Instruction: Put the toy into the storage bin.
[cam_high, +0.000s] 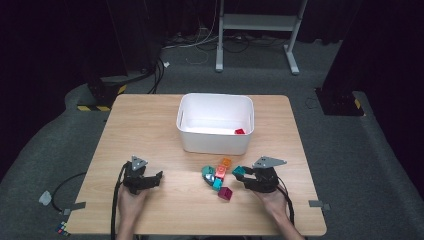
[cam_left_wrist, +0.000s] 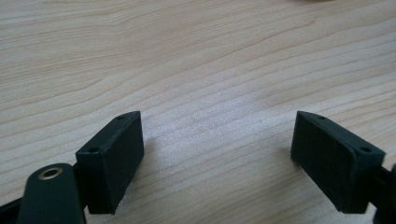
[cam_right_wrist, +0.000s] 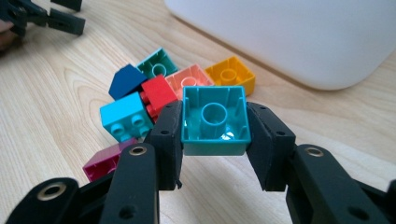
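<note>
On the left of the wooden counter (cam_high: 150, 130) the left tongs (cam_high: 159, 176) rest low in the person's left hand (cam_high: 131, 202), jaws spread wide with only bare wood grain between them and nothing held, as the left gripper view (cam_left_wrist: 217, 140) confirms. Toward the middle, just in front of the white plastic bin (cam_high: 215, 141), lies a small heap of toy building bricks: a green brick (cam_right_wrist: 156, 65), a dark blue piece (cam_right_wrist: 125, 80), a red brick (cam_right_wrist: 159, 93), a light blue brick (cam_right_wrist: 125, 115), a salmon-pink brick (cam_right_wrist: 190, 77) and a yellow-orange brick (cam_right_wrist: 230, 73), all touching or just beside one another, with a magenta brick (cam_high: 225, 193) lying nearest the person. Inside the bin, near its front right corner, sits a small red brick (cam_high: 240, 131). To the right, the right tongs (cam_right_wrist: 214, 123) in the right hand (cam_high: 272, 200) are clamped about halfway closed on a teal brick (cam_right_wrist: 215, 122), one pad pressing each side, its hollow underside facing the camera, lifted clear of the counter just beside the heap
</note>
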